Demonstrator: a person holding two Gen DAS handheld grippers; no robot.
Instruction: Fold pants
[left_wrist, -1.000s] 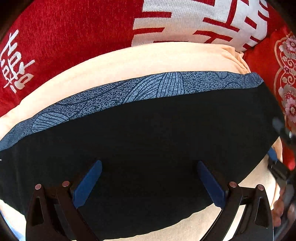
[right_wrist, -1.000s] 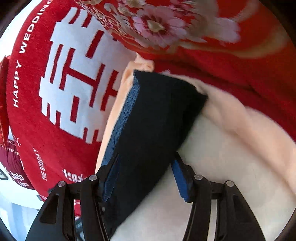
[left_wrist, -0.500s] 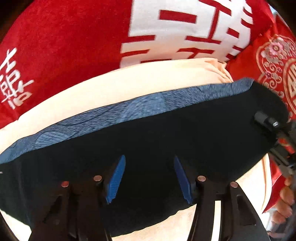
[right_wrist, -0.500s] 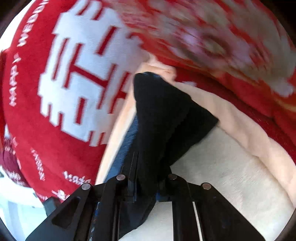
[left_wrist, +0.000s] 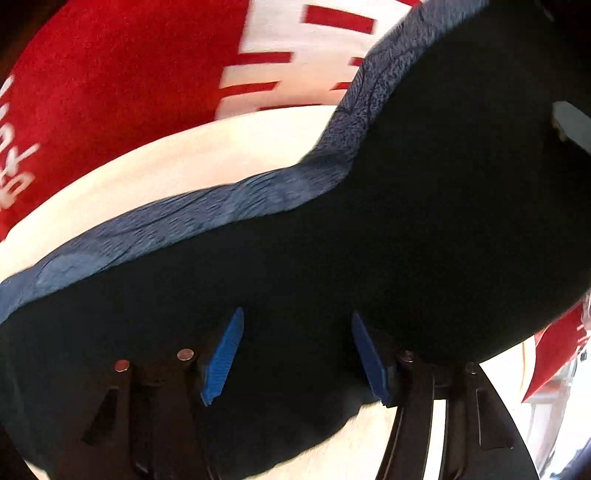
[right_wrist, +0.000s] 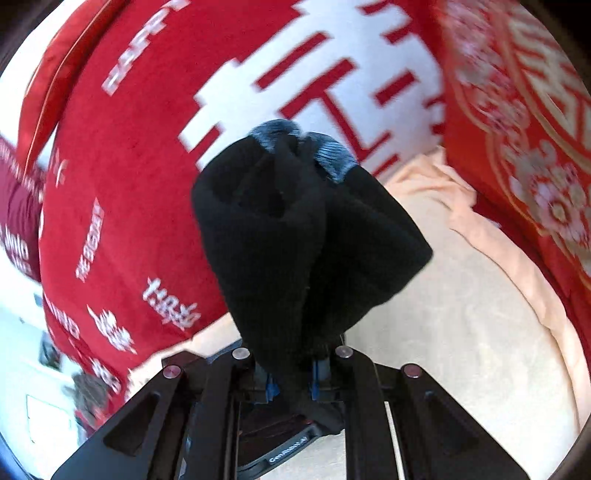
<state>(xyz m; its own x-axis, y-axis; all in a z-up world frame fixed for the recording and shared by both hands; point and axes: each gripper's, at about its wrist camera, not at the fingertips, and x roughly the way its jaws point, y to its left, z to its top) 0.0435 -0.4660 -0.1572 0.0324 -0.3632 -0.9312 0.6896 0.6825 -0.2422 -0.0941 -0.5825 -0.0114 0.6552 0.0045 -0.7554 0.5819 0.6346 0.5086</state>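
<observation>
Black fabric fills most of what we see: the pants lie across a cream blanket, with a blue patterned band running along their upper edge. In the left wrist view their right end rises off the blanket and curls upward toward the top corner, and a small white tag shows on that raised part.

Our left gripper points steeply down onto the dark cloth. Its blue pads stand apart with the cloth bunched between them, and the jaws are opening a little (we cannot tell whether the pads really press the fabric).

Our right gripper is clamped on a gathered corner of the pants; the cloth stands up from the nearly closed jaws in a dark twisted bundle, clear of the blanket, with a bit of the blue band at its tip.

Beyond the blanket lies a red cover with large white characters and small white lettering. To the right sits a red cushion with gold and floral embroidery.
</observation>
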